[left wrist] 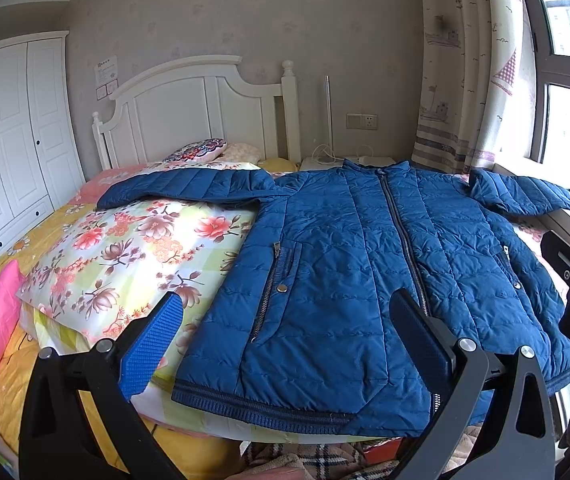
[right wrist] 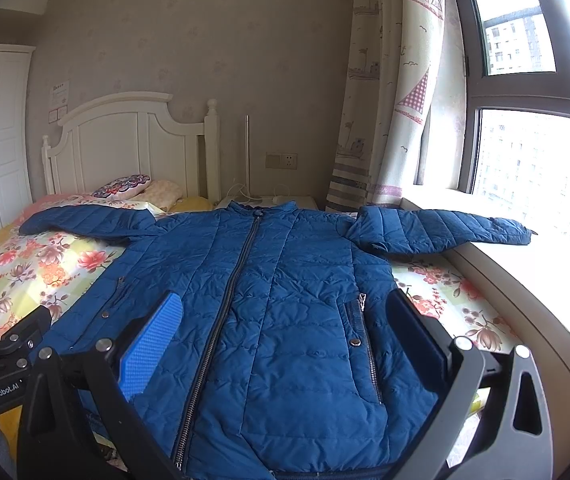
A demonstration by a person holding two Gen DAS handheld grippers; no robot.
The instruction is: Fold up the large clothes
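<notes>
1. The jacket [left wrist: 365, 264] is lying zipped and face up, spread flat across the bed [left wrist: 37, 344] with both sleeves stretched sideways; the right sleeve [right wrist: 441, 228] is reaching onto the windowsill [right wrist: 525, 276].
2. The left gripper [left wrist: 289, 340] is hovering spread wide above the hem, grasping nothing.
3. The right gripper [right wrist: 285, 344] is likewise hanging released over the lower front, empty.
4. A good start is probably pinching each sleeve near the cuff and laying it across the chest, keeping the quilted fabric smooth.
5. The flowered quilt [left wrist: 133, 248] underneath looks soft, so wrinkles may be forming.
</notes>
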